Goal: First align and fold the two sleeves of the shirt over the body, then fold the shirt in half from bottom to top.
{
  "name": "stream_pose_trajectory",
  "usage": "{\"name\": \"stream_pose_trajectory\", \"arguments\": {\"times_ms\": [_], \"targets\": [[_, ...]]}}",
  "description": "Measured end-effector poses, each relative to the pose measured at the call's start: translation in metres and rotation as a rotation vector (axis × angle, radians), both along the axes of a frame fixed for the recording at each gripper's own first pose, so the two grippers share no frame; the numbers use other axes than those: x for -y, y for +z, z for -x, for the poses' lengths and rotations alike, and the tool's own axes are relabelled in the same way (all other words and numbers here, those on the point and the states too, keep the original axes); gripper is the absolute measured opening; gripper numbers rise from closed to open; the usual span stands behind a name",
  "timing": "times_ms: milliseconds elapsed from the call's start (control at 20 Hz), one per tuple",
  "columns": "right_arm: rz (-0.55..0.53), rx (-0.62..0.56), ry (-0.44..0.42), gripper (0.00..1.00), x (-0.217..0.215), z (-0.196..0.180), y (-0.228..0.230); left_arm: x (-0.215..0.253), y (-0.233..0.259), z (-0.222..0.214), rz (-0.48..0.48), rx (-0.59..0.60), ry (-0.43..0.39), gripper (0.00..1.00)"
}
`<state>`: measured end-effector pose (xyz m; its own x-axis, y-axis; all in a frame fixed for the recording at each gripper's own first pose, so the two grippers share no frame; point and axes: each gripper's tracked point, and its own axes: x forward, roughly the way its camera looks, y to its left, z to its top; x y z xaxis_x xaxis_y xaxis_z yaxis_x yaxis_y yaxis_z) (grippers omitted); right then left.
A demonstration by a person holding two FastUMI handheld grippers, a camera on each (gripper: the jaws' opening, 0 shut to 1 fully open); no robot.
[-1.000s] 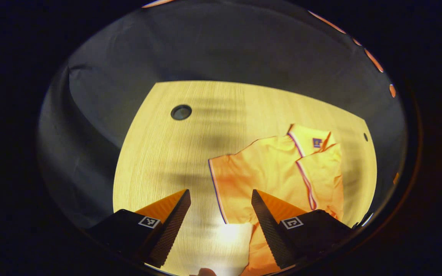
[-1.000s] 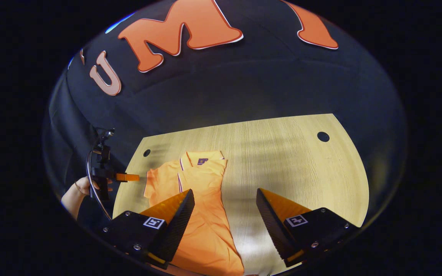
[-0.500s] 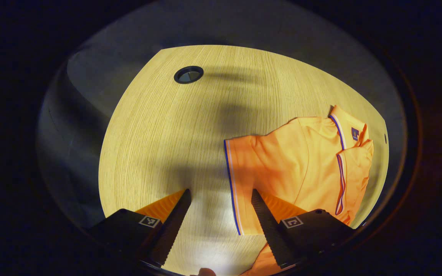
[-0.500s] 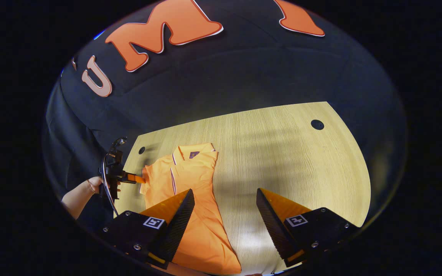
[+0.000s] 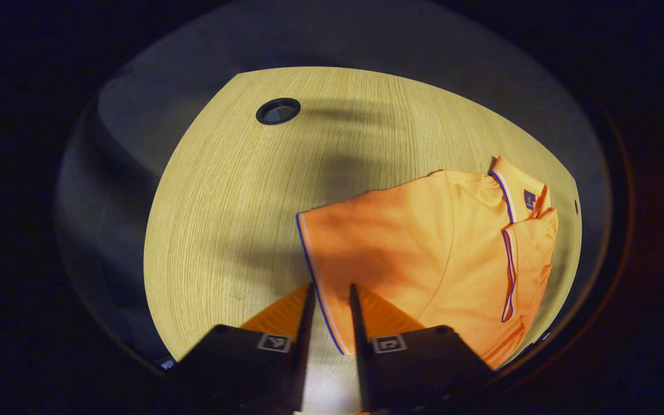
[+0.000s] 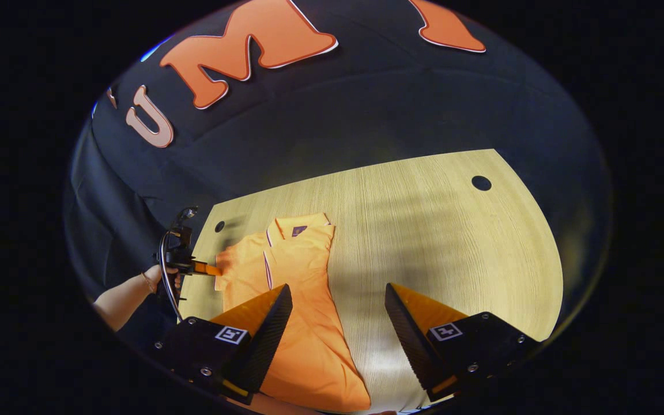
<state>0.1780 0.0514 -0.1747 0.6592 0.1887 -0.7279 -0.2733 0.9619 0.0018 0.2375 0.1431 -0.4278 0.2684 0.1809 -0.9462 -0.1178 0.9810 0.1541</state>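
I have the orange shirt (image 6: 300,323) lying on the tabletop (image 6: 453,242), collar (image 6: 297,222) toward 12 o'clock in the right gripper view. Its right sleeve looks already folded over the body, since that edge runs straight down from the shoulder. The left sleeve (image 5: 378,253) is spread flat toward 9 o'clock in the left gripper view, not yet folded.

My left gripper (image 5: 328,311) has its jaws drawn nearly together around the striped cuff of that sleeve; I judge they pinch it, though contact on both sides is hard to confirm. From the right gripper view I see it at 9 o'clock, at the sleeve edge, with a hand (image 6: 156,276) behind it.

My right gripper (image 6: 338,311) hangs wide open over the lower shirt, holding nothing.

Left to do, as I judge it: fold this sleeve across, then the bottom-to-top fold.
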Motion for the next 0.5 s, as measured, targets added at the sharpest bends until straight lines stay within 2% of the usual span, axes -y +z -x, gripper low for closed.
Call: {"name": "stream_pose_trajectory", "arguments": {"times_ms": [50, 250, 500], "targets": [[0.003, 0.006, -0.002, 0.99, 0.0, 0.001, 0.001, 0.001, -0.001, 0.0, -0.001, 0.005, -0.01, 0.06], [-0.026, 0.017, -0.008, 0.99, -0.004, 0.006, 0.004, 0.006, 0.004, 0.004, -0.019, -0.012, -0.052, 0.02], [-0.04, 0.061, -0.01, 0.99, -0.002, 0.012, 0.017, 0.018, 0.044, -0.007, -0.127, 0.05, -0.15, 0.02]]}}
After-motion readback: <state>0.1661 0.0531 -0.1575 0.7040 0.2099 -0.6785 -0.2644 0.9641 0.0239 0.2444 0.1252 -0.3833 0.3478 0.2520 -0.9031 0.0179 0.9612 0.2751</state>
